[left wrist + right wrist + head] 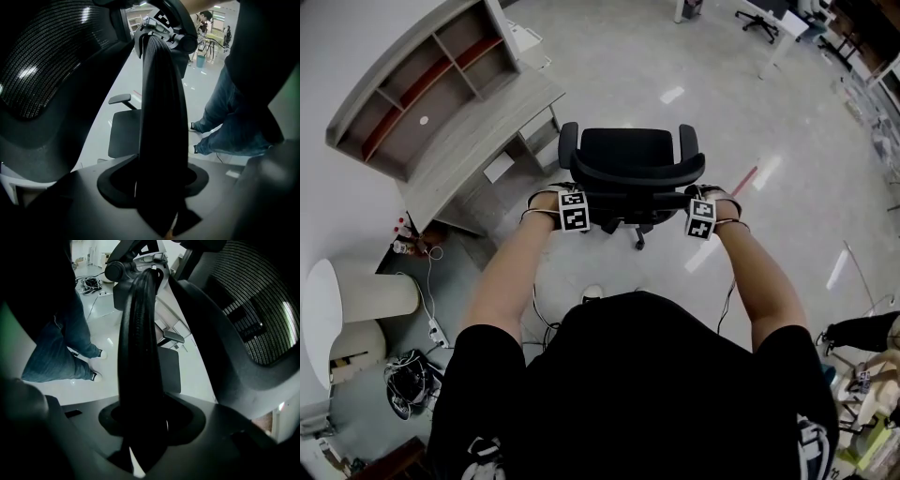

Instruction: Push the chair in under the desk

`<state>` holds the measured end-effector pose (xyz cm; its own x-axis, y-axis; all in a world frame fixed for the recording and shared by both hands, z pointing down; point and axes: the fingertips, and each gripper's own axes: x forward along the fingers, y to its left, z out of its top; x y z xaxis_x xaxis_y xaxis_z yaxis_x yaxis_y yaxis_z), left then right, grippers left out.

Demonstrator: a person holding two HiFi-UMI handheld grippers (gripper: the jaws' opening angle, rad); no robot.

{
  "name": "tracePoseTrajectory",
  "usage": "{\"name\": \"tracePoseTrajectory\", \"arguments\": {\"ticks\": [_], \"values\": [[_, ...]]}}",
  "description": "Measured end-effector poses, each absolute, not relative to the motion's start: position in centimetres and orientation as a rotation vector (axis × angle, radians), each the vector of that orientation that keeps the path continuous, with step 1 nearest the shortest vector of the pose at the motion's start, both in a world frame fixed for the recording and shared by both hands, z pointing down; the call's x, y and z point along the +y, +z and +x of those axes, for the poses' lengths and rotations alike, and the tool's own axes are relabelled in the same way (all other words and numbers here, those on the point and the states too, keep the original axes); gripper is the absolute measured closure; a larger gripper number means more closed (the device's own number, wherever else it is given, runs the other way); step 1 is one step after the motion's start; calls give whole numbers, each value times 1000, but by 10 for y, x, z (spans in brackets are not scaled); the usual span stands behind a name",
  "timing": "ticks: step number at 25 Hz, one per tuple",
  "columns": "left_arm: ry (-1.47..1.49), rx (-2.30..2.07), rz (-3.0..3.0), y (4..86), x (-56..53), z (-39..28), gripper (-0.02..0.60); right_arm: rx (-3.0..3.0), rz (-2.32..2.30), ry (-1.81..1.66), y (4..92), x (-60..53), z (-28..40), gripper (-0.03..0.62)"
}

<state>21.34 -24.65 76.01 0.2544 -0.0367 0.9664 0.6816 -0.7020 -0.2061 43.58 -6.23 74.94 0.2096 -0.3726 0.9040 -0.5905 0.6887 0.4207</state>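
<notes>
Fingers [70,206]: closed on backrest rim of chair [630,169], left gripper [161,201] at one end, right gripper [140,441] at the other, both pointing steeply down. Read chair as standing just ahead on open floor [722,84], seat turned away from the body. Locate counter [478,141] ahead and to the left, near chair's left armrest, long edge running diagonally. Treat left gripper as nearer. Expect to swing seat leftward, square to that edge, before pushing in.

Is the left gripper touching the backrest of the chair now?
Touching. The left gripper view shows the left gripper closed on the chair backrest, whose black rim fills the gap between the fingers.
</notes>
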Motion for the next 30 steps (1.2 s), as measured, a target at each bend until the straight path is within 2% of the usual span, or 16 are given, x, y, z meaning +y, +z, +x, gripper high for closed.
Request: {"name": "tracePoseTrajectory", "arguments": {"ticks": [15, 30], "values": [[-1524, -402, -2017, 755, -229, 175, 396, -1444, 778, 32, 748, -83, 422, 454], [-1636, -196, -2109, 759, -240, 57, 403, -1515, 640, -120, 752, -148, 328, 456]]}}
